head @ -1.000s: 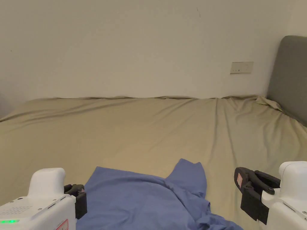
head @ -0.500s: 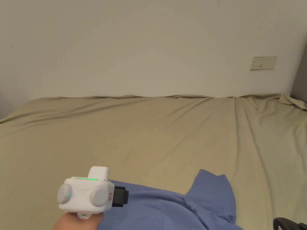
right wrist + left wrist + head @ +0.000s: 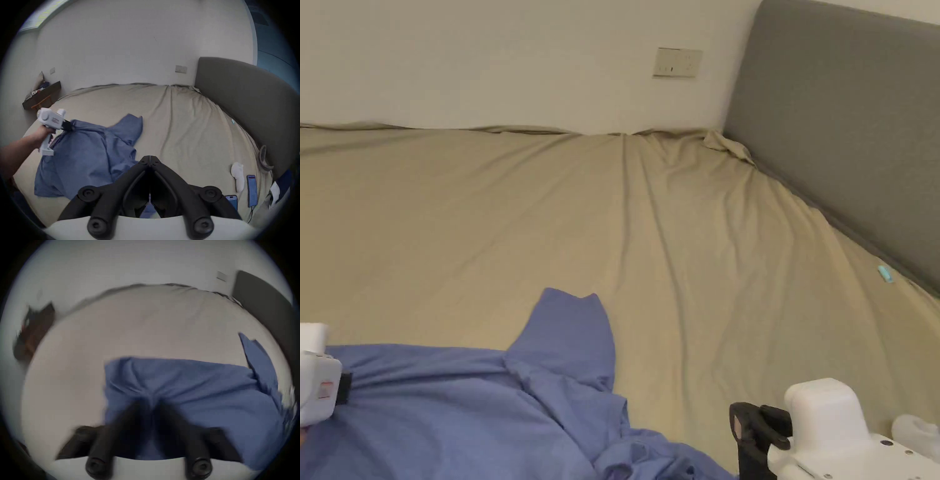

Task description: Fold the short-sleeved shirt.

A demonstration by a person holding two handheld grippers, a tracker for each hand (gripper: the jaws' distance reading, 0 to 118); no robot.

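We see the blue shirt [image 3: 487,406] crumpled at the lower left of the head view, on the tan bed sheet [image 3: 687,250], one sleeve [image 3: 569,331] sticking up toward mid-frame. In the right gripper view the shirt [image 3: 84,151] spreads over the left-centre of the bed, well apart from the grey headboard [image 3: 243,100] at right. The left claw [image 3: 69,126] sits at the shirt's upper left edge there, held by a hand [image 3: 43,133], its black jaws pinched on a bunch of blue cloth. The left gripper view is blurred, but we make out its jaws drawn together at lower centre with shirt fabric [image 3: 186,386] gathered into them, creases running out from that spot, so we read the left claw [image 3: 152,404] as gripping the shirt. In the head view its white body is at the left edge, against the shirt. The right claw [image 3: 150,160] is closed, tips meeting at centre of its own view, with nothing visibly between them; the shirt's edge lies behind it. In the head view the right claw [image 3: 751,431] is at the lower right, just beside the shirt's right end. Two phones [image 3: 251,190] and a white object [image 3: 237,175] lie on the sheet at far right. A wall socket [image 3: 677,62] is at the top centre of the head view.
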